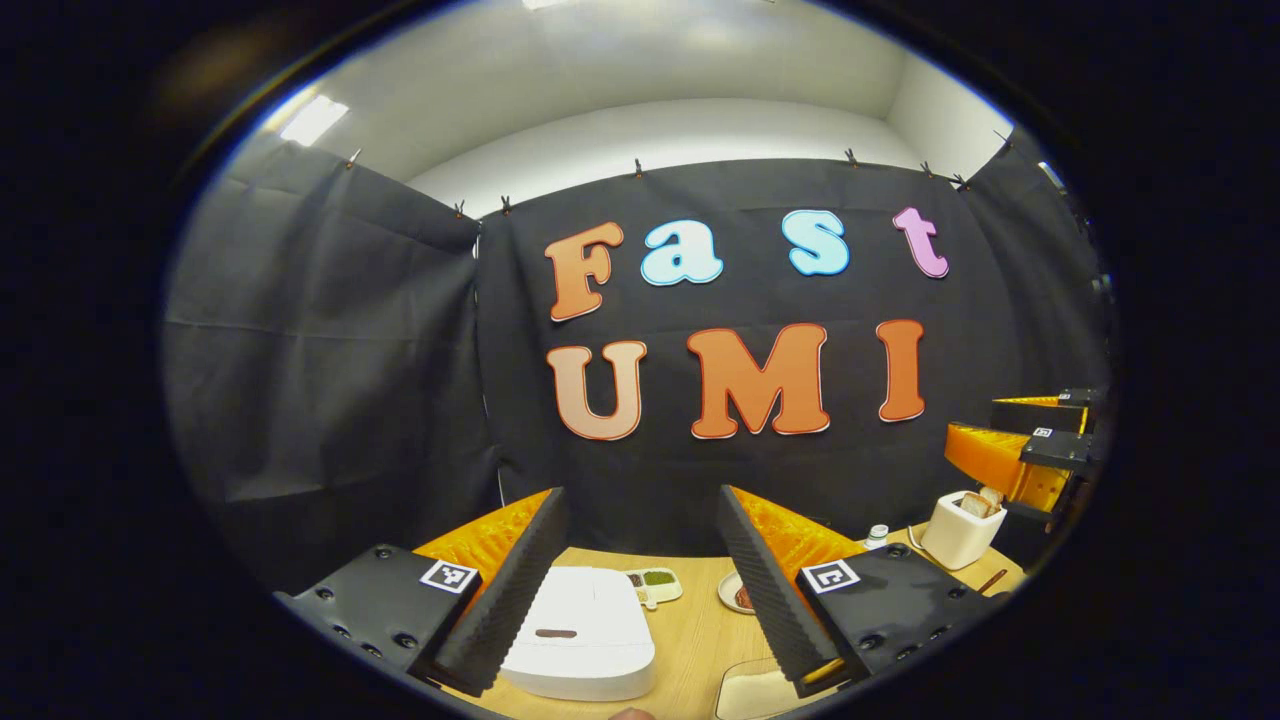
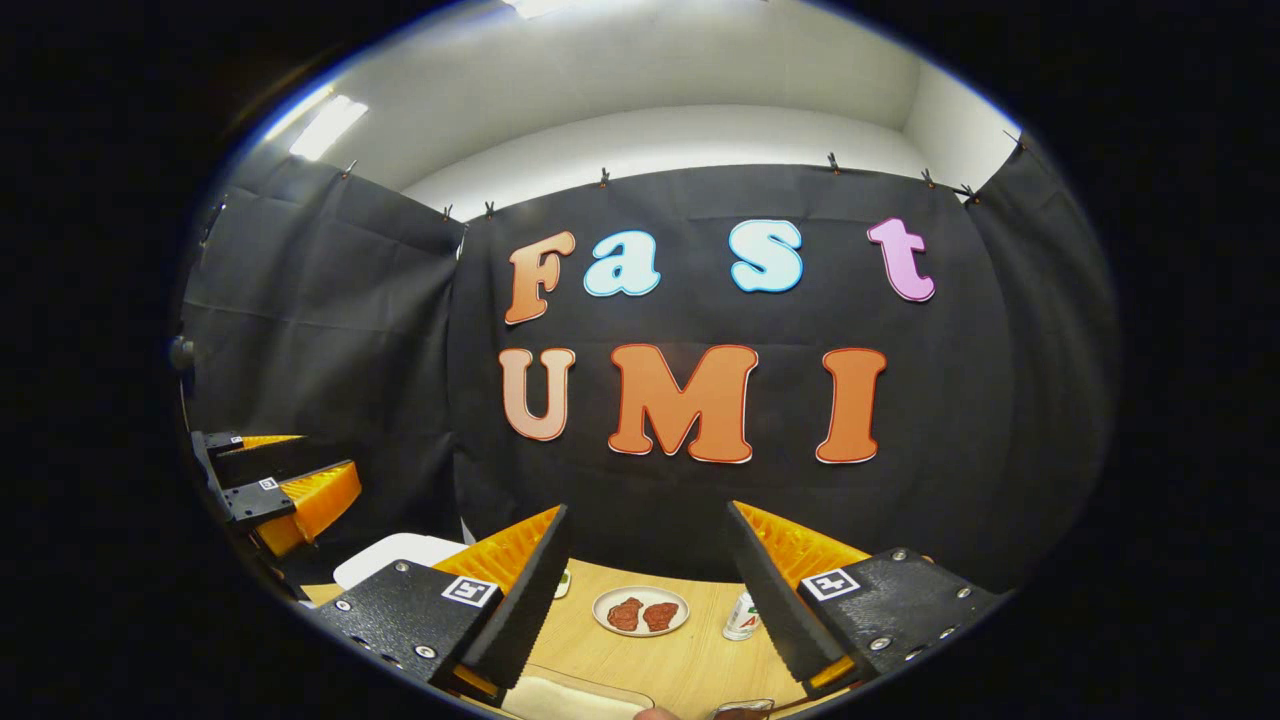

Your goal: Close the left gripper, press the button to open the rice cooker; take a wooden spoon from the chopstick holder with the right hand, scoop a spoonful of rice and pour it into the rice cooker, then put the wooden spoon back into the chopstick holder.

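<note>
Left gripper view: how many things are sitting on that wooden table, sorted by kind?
Rice cooker: 1
Chopstick holder: 1
Small bottle: 1
Plates and dishes: 2 (plate, partly hidden by a finger; dish with green filling)
Shallow tray: 1
Total: 6

left gripper view: above table (image 1: 690, 640), facing wall | right gripper view: same heading | shared: plate (image 2: 641, 611)

Matt white rice cooker (image 1: 585, 635), wood-grain table (image 1: 695, 630)
</note>
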